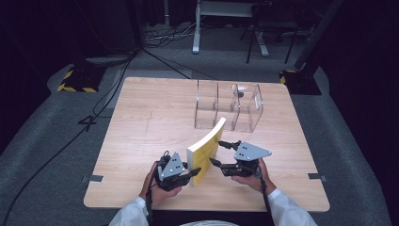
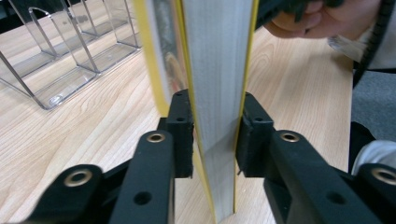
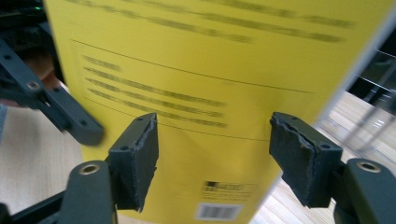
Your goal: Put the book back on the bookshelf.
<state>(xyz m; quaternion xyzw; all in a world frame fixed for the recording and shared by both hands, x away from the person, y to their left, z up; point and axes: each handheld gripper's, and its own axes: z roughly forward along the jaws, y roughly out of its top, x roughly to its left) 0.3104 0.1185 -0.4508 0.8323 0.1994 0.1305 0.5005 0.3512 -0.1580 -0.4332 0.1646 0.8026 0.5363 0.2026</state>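
Left hand-held gripper [image 2: 215, 135] clamps the yellow book [image 2: 217, 70]; right hand-held gripper [image 3: 215, 158] stands wide, empty.

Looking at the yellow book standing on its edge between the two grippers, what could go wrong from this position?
1. The left gripper clamps the yellow book only near its lower end, so the tilted book could pivot or slip.
2. The right gripper is open, its pads off the cover, so it gives no support if the book tips.
3. The clear plastic rack stands just behind; a falling book might knock it.
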